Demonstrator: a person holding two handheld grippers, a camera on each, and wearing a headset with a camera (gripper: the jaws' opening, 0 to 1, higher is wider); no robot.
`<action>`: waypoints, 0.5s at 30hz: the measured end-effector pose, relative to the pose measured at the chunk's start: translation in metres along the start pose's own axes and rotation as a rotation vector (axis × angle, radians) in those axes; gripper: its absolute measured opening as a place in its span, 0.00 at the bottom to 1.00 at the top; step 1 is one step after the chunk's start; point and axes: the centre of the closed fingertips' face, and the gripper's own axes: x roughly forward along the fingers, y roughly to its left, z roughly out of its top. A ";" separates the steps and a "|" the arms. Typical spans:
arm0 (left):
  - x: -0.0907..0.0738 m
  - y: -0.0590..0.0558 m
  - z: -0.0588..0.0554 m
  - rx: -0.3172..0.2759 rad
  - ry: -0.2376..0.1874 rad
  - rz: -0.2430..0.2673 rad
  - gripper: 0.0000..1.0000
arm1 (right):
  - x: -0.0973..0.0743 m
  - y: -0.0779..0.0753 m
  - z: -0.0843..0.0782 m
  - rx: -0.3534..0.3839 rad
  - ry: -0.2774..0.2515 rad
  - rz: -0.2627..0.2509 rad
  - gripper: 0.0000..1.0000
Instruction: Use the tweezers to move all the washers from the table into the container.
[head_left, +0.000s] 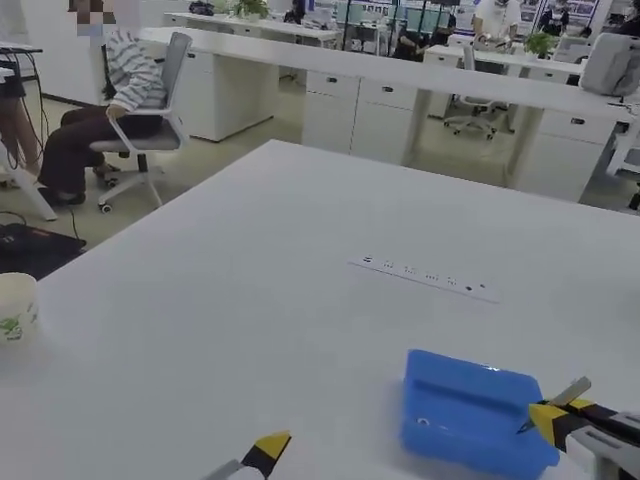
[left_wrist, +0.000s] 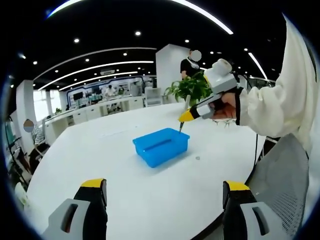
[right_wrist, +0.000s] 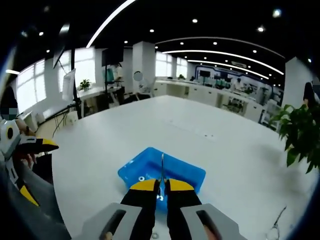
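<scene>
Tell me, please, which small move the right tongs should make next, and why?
Probably swing the right tongs toward the washer lying on the table beside the container, then lower the tweezers to it. The tongs are shut on the tweezers, whose tip hangs over the blue container. Some washers already lie inside, and that one is outside it.

Container (head_left: 470, 410) on table (head_left: 250, 330), washer (right_wrist: 141, 178) inside, second washer (left_wrist: 198, 158) beside it.
</scene>
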 end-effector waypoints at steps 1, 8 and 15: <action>0.000 0.000 0.000 0.004 0.001 0.002 0.99 | -0.003 0.002 -0.001 0.001 -0.002 0.000 0.03; 0.000 -0.001 -0.002 0.010 0.018 -0.003 0.99 | -0.014 0.002 -0.010 0.019 -0.007 -0.008 0.03; 0.000 -0.003 -0.005 0.025 0.042 -0.008 0.99 | -0.021 0.002 -0.029 0.047 0.017 -0.008 0.03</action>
